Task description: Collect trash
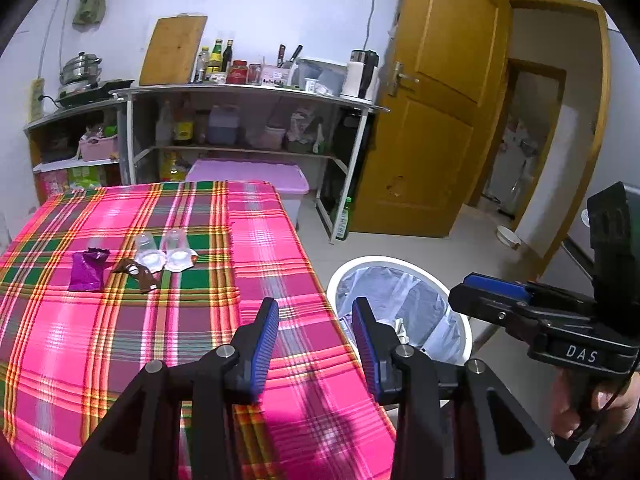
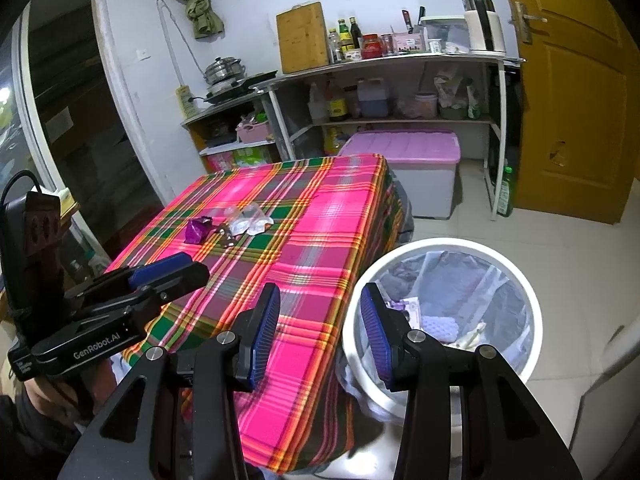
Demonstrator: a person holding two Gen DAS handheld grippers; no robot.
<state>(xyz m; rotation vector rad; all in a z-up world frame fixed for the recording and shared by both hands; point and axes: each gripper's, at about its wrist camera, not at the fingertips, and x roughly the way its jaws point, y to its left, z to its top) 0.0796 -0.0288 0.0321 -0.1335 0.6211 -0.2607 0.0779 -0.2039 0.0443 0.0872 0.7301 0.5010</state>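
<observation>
On the pink plaid tablecloth [image 1: 120, 340] lie a purple wrapper [image 1: 88, 270], a brown wrapper [image 1: 136, 274] and two clear plastic cups [image 1: 166, 254] on their sides, all far ahead of me. The same litter shows mid-table in the right wrist view: purple wrapper [image 2: 198, 230], cups [image 2: 250, 222]. My left gripper [image 1: 316, 328] hovers open over the table's near right edge, nothing between its fingers. My right gripper [image 2: 320, 316] hangs open and empty between the table edge and the white bin [image 2: 524, 280]. That bin [image 1: 400, 264] has a clear liner and some trash inside.
Behind the table stand a metal shelf unit [image 1: 248, 120] crowded with bottles and jars and a purple-lidded storage box [image 1: 256, 178]. A yellow wooden door [image 1: 432, 100] stands open at right. A green bottle [image 1: 343, 220] sits on the tiled floor.
</observation>
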